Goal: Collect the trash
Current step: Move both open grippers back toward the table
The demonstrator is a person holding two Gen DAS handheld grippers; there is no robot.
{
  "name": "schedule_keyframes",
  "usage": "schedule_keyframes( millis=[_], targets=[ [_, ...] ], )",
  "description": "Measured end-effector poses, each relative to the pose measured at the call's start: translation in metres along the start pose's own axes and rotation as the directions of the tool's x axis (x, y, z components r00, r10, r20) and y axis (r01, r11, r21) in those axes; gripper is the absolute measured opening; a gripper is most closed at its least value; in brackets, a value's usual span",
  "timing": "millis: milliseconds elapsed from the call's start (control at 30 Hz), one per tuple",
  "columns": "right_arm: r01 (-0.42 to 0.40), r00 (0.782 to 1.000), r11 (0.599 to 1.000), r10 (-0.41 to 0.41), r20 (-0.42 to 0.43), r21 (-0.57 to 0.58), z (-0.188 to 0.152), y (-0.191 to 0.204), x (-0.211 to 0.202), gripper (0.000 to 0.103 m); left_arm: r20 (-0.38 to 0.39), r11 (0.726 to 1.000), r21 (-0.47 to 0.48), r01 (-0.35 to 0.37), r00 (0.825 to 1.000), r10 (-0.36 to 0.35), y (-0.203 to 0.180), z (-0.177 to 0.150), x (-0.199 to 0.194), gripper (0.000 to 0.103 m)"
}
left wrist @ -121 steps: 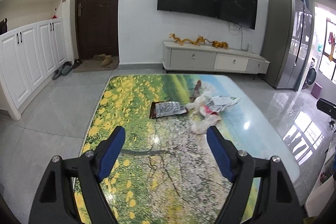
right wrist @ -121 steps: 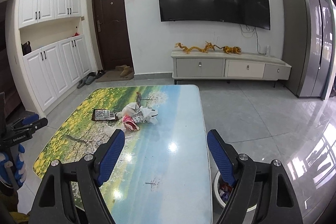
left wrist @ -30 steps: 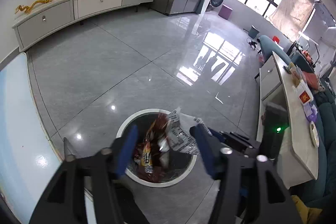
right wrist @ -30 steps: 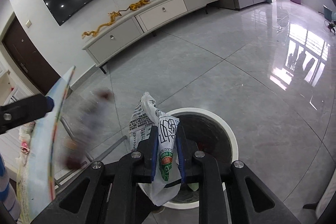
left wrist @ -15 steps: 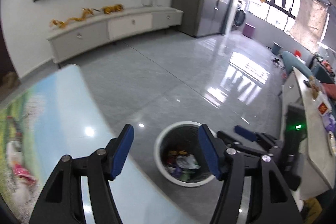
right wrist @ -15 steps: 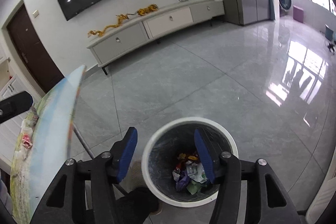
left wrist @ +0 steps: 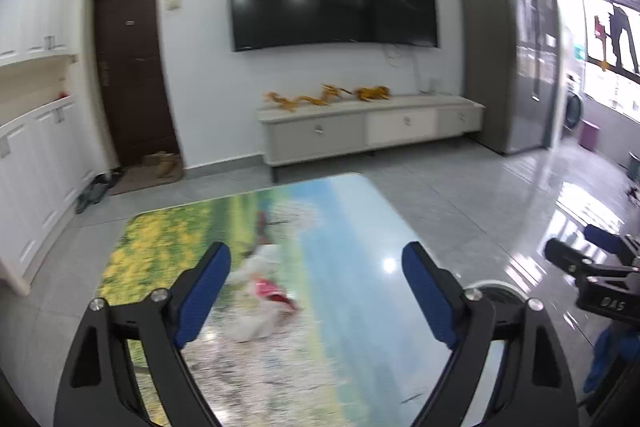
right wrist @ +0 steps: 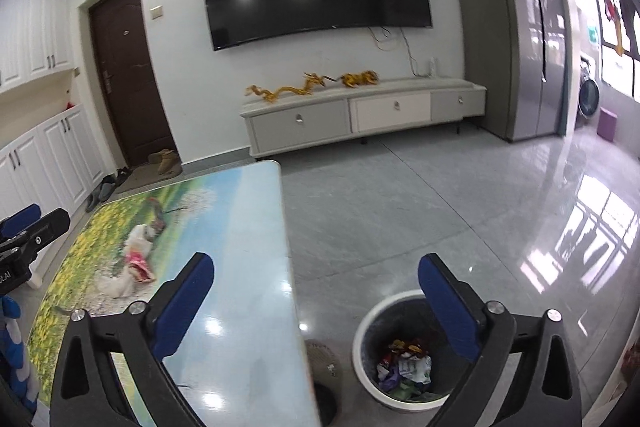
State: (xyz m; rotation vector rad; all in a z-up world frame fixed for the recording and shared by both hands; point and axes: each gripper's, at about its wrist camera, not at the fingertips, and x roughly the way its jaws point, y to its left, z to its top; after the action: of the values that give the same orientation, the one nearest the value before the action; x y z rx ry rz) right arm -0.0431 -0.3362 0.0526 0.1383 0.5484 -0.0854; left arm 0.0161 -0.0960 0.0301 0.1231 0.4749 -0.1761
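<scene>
- Your left tongs (left wrist: 316,287) and right tongs (right wrist: 316,301) have both just been spreading; they stand wide apart, nothing between them.
- The wrappers you held a second ago now lie in the bin (right wrist: 366,341), partly hidden behind the right tongs.
- Blurred white-and-pink trash (left wrist: 266,293) remains on the bench (left wrist: 360,235), back in view.

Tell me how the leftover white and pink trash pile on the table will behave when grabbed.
The trash pile looks like crumpled wrappers and bags, so it is probably light and floppy, sagging when lifted. Its loose pieces may separate rather than come up together. On the glossy table, pushed pieces would likely slide.
</scene>
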Motion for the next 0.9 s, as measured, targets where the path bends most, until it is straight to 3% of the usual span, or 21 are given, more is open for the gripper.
schedule_keyframes(
  millis=[333, 667, 900],
  targets=[
    [-0.052, 0.997, 0.993, 0.058, 0.055, -0.106, 0.012, 0.074, -0.020, 0.103, 0.070, 0.980, -0.156, -0.123, 0.988, 0.135, 0.099, -0.019, -0.044, 0.090],
    [-0.082, 0.990, 0.990, 0.095, 0.106, -0.118, 0.017, 0.107, -0.033, 0.103, 0.075, 0.965, -0.214, -0.154, 0.982, 0.173, 0.138, -0.033, -0.068, 0.090],
    [-0.106, 0.991, 0.985, 0.116, 0.064, -0.138, 0.011, 0.123, -0.023, 0.103, 0.047, 0.957, -0.244, -0.158, 0.984, 0.174, 0.154, -0.039, -0.066, 0.094]
  ],
)
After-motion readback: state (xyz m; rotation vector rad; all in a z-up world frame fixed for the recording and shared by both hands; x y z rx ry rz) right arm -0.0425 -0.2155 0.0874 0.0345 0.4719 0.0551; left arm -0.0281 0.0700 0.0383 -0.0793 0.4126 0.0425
